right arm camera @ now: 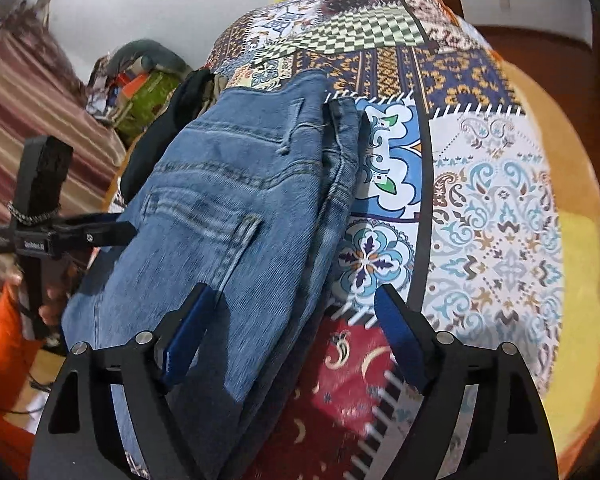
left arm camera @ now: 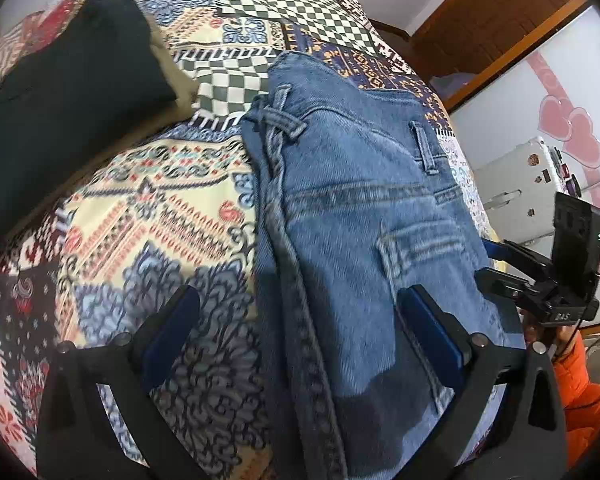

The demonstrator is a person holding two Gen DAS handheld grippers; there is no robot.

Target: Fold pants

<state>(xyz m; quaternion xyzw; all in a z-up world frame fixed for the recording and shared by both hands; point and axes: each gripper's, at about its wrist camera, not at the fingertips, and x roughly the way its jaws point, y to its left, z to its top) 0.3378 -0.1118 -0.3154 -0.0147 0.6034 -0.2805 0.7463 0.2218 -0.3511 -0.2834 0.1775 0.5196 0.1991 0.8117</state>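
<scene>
Blue jeans (left arm camera: 360, 200) lie folded, back pocket up, on a patterned bedspread (left arm camera: 148, 208). My left gripper (left arm camera: 300, 304) hovers open over their left seam edge, one finger above the bedspread and one above the denim. In the right wrist view, the jeans (right arm camera: 228, 200) run up the middle. My right gripper (right arm camera: 296, 300) stands open over their right edge, with nothing pinched between its pads. Each gripper also shows in the other view, at the jeans' side: the right gripper (left arm camera: 488, 262) and the left gripper (right arm camera: 120, 230).
A folded black garment (left arm camera: 68, 92) lies at the far left of the bed. A white sewing machine (left arm camera: 516, 192) stands beyond the right bed edge. An orange sleeve (left arm camera: 580, 380) shows low right. A yellow blanket (right arm camera: 580, 280) borders the bedspread. Clutter (right arm camera: 140, 92) is piled by the wall.
</scene>
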